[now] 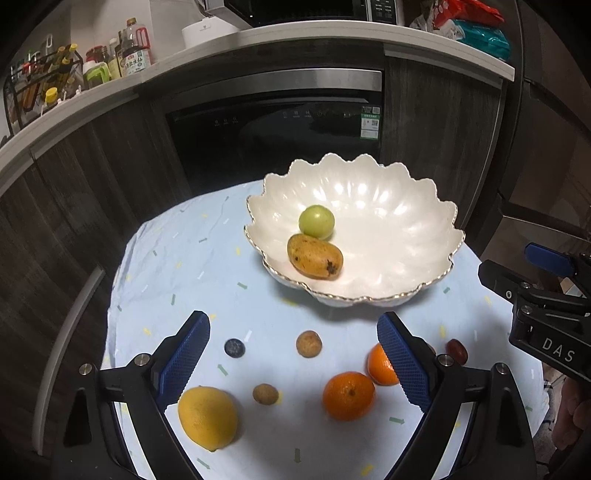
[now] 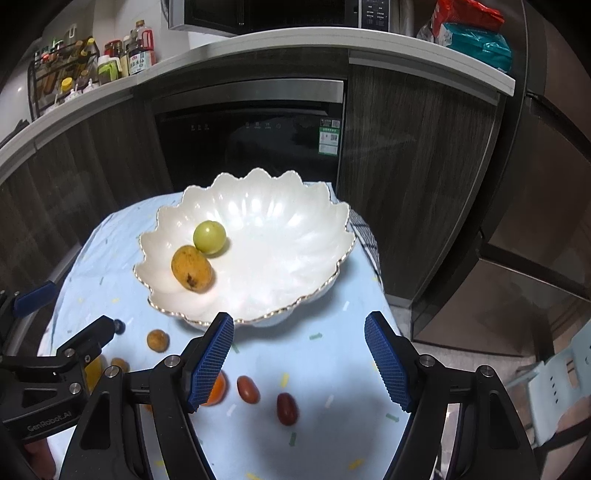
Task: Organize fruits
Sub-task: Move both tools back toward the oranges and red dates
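Writing: we read "DAS" point(image 1: 558, 353) in white on the black body of the right gripper, and "GenRobot.AI" point(image 2: 50, 422) on the left gripper's body; the green sticker point(image 2: 329, 140) on the dark appliance door is too small for us to read.
Bowl: a white scalloped bowl point(image 1: 391, 206) with a gilt rim stands on the pale blue patterned cloth point(image 1: 177, 258) covering the counter.
Bowl contents: we see a green round fruit point(image 1: 316, 222) and a small yellow mango point(image 1: 314, 256) touching each other, at about 9 o'clock inside the bowl in the left wrist view.
Loose fruit: all lie on the cloth at the bowl's 6 o'clock side: a lemon point(image 1: 207, 417), two small brown longan-like fruits point(image 1: 308, 343) point(image 1: 265, 394), a blueberry point(image 1: 234, 347), two mandarins point(image 1: 348, 396) point(image 1: 382, 364) just beside each other, and two dark red oval fruits point(image 2: 248, 389) point(image 2: 287, 408).
Left gripper point(image 1: 293, 360): we see its jaws apart, holding nothing, hanging above the loose fruit with one mandarin partly behind the right-hand pad.
Right gripper point(image 2: 299, 360): jaws apart and empty, with the two red fruits below the gap.
Shelf behind: bottles in a wire rack point(image 1: 40, 85) at 10 o'clock, red and teal packets point(image 1: 476, 26) at 1 o'clock; their labels we cannot read.
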Demonstrator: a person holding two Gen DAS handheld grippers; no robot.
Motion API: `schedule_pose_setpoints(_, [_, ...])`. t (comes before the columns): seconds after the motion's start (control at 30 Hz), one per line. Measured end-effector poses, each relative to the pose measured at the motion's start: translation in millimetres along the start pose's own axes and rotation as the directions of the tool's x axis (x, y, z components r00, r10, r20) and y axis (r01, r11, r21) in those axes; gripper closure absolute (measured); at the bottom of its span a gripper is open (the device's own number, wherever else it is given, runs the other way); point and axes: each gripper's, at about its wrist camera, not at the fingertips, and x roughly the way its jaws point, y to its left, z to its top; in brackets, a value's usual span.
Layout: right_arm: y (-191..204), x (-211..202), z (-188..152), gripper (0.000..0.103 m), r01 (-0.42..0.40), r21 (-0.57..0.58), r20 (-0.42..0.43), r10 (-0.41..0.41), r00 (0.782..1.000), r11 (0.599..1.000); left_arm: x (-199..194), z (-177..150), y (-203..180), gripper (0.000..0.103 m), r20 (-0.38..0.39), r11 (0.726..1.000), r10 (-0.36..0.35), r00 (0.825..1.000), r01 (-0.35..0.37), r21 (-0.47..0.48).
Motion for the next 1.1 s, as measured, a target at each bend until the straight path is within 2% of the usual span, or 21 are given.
schedule_pose_setpoints(0.43, [-2,7,-27,0.029,0.001,-0.014,-0.013,-0.001,1.000,1.000,7,-24,-9,0.011,0.000,0.999,-0.027,1.000,0.027,0.017])
schedule_pose_setpoints(0.83, [-5,21,-54,0.029,0.005,-0.025,-0.055,-0.007,0.998,1.000,21,-48,-18,0.013,-0.032,0.998,-0.049,0.998,0.050,0.039])
schedule_pose_setpoints(1.1, [-5,29,-63,0.032,-0.001,-0.029,-0.072,-0.001,0.997,1.000,29,-58,-23,0.018,-0.043,0.997,-0.064,0.997,0.067,0.048])
